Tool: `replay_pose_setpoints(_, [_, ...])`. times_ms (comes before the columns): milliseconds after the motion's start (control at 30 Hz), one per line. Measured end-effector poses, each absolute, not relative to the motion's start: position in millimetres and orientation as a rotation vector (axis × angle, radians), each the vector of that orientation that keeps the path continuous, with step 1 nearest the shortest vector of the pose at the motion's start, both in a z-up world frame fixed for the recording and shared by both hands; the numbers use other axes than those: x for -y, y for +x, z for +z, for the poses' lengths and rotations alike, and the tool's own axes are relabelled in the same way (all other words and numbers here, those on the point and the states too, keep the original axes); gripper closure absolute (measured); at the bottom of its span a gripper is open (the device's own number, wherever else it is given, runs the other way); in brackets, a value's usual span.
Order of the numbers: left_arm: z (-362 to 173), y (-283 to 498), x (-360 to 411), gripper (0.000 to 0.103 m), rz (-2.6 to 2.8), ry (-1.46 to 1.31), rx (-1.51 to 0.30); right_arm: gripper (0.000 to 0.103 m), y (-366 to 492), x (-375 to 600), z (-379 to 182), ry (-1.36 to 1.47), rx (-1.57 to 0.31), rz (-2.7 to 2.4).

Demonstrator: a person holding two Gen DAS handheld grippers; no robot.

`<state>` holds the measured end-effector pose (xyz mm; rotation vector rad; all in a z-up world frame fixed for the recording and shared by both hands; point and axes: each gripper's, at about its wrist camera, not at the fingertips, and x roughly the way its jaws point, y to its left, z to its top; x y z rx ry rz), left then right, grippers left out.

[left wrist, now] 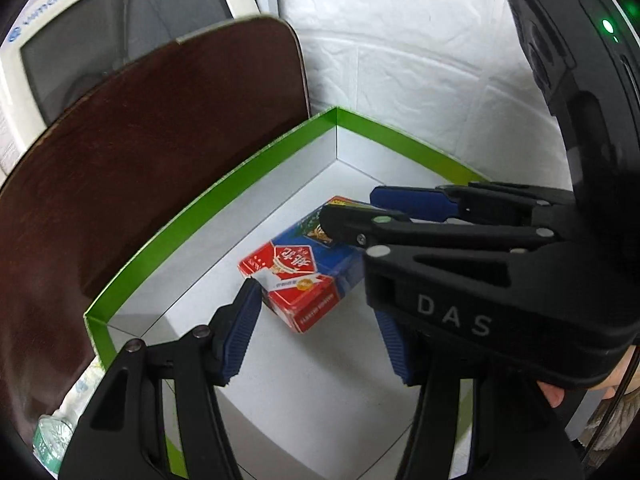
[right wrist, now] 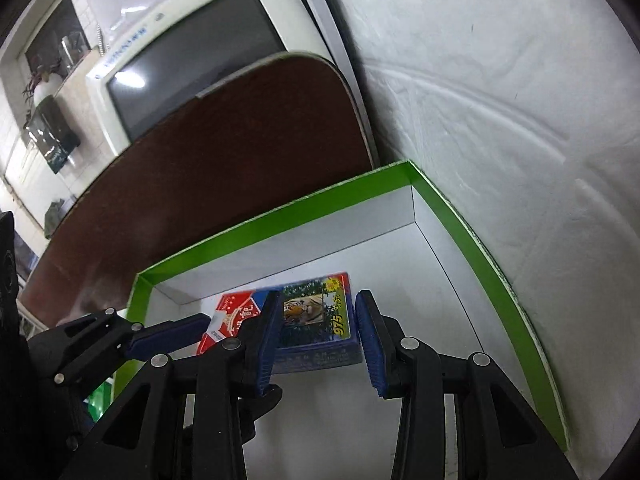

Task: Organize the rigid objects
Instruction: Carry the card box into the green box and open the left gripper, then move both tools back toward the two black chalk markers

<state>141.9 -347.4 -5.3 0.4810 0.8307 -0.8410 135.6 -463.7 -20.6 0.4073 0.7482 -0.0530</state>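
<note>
Right claw [right wrist: 316,336] straddles blue pack [right wrist: 316,316] (red pack [right wrist: 234,316] alongside).

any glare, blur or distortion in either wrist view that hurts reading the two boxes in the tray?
Left wrist: fisheye bends the green-rimmed tray; red box sharp, blue box half hidden by the right gripper. Right wrist: glare on the monitor only; blue box label readable, red box slightly soft.

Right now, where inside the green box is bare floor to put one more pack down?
The near floor of the green box, below the red pack, is bare, as is the far corner behind the blue pack. The middle is crowded: both packs lie together, with both tools over them.
</note>
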Motion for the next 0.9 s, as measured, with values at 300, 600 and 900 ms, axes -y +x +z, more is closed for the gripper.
replay_pose_setpoints(300, [6.8,132.2,328.2,0.04,-0.803,0.505,-0.808,0.062,122.5,456.8,-19.8,0.412,-0.749,-0.079])
replay_pose_setpoints(600, [39.5,112.1,240.5,0.03,-0.671,0.436,-0.741,0.062,76.7,437.3,10.3,0.388,-0.669,-0.001])
replay_pose_setpoints(900, [42.0,82.8,124.8,0.026,-0.512,0.337,-0.752,0.062,38.3,354.1,35.2,0.308,-0.663,0.162])
